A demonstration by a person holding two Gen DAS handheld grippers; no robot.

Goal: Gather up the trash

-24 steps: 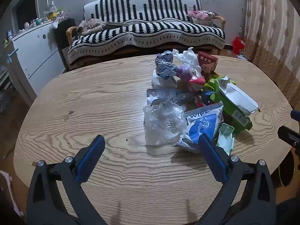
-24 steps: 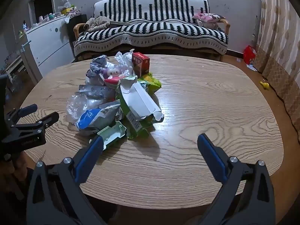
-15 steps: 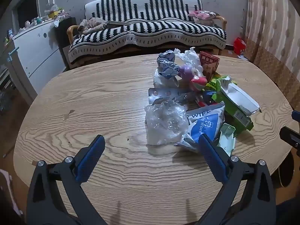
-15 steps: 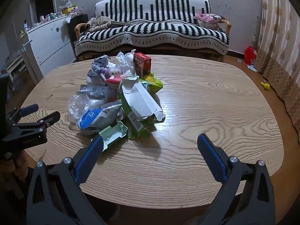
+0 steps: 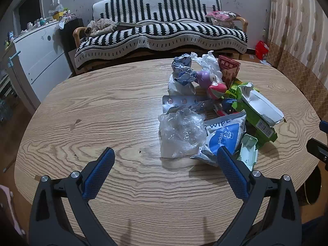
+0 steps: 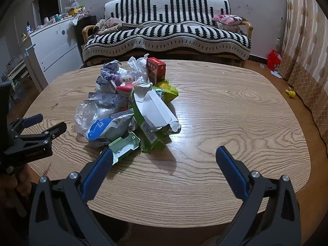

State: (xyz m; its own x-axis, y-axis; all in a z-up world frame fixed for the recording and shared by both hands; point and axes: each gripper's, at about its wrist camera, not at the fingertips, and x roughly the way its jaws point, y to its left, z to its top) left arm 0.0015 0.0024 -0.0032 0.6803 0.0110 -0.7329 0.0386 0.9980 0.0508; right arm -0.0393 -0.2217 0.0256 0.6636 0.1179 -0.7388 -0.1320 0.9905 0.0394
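We hold both claws spread to their widest, each tilted down toward the table and gripping nothing. The left gripper hangs above bare wood at the near edge, and its right blue pad overlaps the wipes packet in the view; whether they touch we cannot tell. The right gripper hovers over the near edge too, with its left pad just beside a pale green plastic part. The trash pile sits on the oval wood-grain tabletop, left of centre from the right wrist view and right of centre from the left. It is a mixed heap: crinkled clear plastic film, a soft blue-and-white packet, a silvery blister strip lying crosswise, crumpled foil and white tissue, a small red carton standing upright at the far end. A torn green and white cardboard box lies open, its long axis running from the pile's middle toward the near right. Beyond the table stands a sofa under a black-and-white knitted cover.
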